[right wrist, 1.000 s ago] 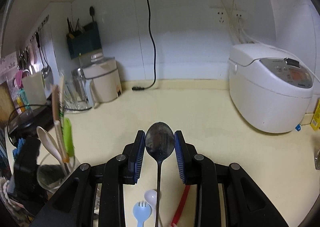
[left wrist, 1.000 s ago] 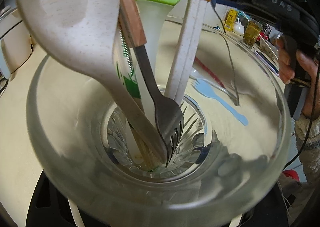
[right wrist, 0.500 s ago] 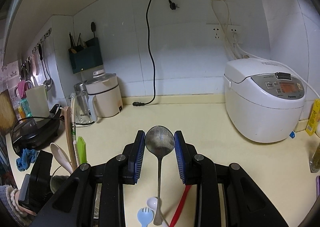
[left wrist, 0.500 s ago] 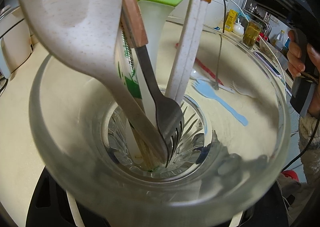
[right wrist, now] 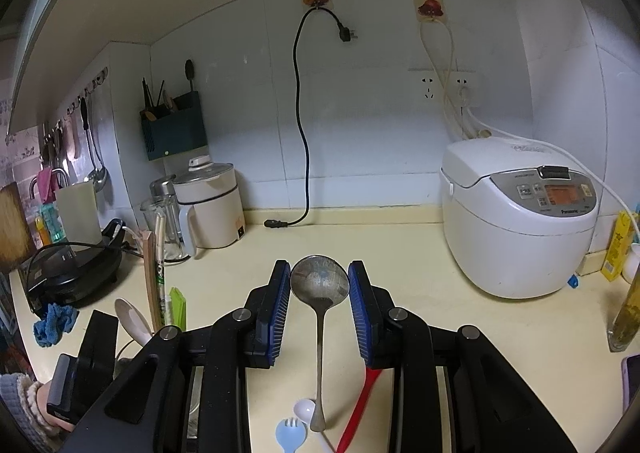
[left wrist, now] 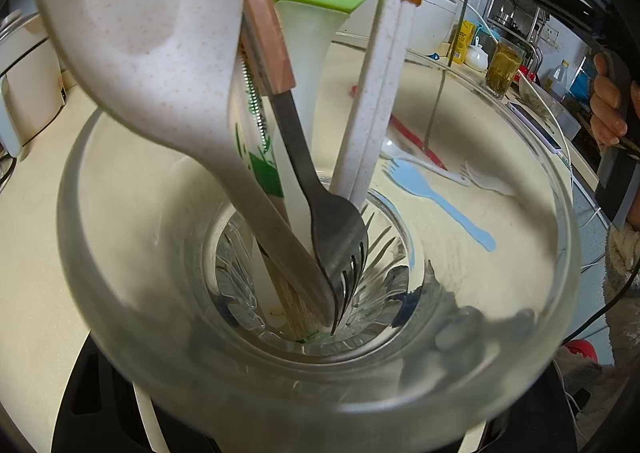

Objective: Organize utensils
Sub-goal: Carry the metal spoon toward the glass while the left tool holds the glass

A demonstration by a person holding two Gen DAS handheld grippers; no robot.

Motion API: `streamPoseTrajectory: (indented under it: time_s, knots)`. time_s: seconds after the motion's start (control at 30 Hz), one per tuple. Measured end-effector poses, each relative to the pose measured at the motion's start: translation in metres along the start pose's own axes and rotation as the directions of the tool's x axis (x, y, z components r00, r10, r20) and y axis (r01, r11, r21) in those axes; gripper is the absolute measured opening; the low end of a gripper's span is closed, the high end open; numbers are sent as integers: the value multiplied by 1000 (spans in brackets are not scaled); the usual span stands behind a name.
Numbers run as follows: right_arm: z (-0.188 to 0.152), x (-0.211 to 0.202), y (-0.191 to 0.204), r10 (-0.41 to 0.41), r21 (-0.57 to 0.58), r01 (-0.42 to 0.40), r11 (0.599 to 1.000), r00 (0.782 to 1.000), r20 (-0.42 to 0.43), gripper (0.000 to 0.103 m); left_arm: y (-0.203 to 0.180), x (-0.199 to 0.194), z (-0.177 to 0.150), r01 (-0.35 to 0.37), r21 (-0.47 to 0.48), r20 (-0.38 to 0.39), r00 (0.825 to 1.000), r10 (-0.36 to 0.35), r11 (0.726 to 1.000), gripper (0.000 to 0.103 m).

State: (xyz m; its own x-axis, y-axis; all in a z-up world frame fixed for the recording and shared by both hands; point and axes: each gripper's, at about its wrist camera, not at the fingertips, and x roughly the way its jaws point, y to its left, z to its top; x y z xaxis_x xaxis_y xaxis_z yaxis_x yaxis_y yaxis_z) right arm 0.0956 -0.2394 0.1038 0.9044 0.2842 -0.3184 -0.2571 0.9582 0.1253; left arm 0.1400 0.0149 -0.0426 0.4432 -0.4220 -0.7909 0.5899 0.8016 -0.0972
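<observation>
RIGHT: my right gripper (right wrist: 319, 289) pinches the metal spoon (right wrist: 319, 287) by its bowl, handle dangling, now lifted off the counter (right wrist: 460, 317) at frame centre | LEFT: left gripper (left wrist: 316, 413) clamps the glass holder (left wrist: 520, 313) (filling the frame, unchanged) | NEXT: I judge the spoon goes into the holder; blue fork (right wrist: 290, 433) and red utensil (right wrist: 360, 405) wait below.

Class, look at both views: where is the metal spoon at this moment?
The metal spoon hangs centre-frame in the right wrist view, bowl clamped in the right gripper, above the blue spork on the counter.
</observation>
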Motion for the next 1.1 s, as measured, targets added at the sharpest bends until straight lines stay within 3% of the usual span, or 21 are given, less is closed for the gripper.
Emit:
streamPoseTrajectory:
  time_s: [0.43,0.73,0.9,1.1]
  knots:
    - [20,-36,16,43,-23,-41,999,995,86,30,0,0,0,1,-1,1,1000,-1,1000,85]
    - [49,-65,53,157,-82,-145,986,975,159,30,0,0,0,1,0,1,1000,-1,1000,85]
    - [61,-67,68,258,-75,-248,966,953,159,30,0,0,-1,2,-1,1,1000,-2,1000,85]
    - [69,-56,81,324,-58,-319,946,934,148,30,0,0,1,6,-4,3,1000,-6,1000,85]
